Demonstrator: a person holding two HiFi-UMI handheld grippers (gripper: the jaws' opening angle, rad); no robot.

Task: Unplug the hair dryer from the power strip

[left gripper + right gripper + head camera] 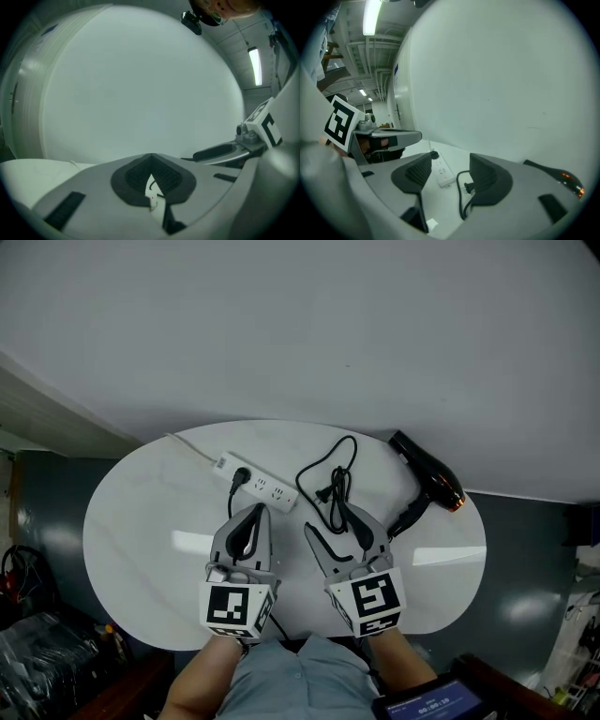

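Nearest, the left gripper (255, 512) has its jaws pressed together on nothing. The right gripper (328, 519) gapes wide, also empty. Just beyond its tips the hair dryer's plug (324, 493) lies loose on the white oval table (131, 540), beside the power strip (267, 487), which holds another black plug (240, 476). The black hair dryer (429, 479) rests at the table's far right edge, before a pale wall (328, 324).

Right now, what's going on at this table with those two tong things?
A person holds a pair of tongs in each hand over a white table. The hair dryer lies at the right, and its plug already lies loose on the table, apart from the power strip. The right tongs stand open and empty near that plug. The left tongs are closed, with nothing visibly held.
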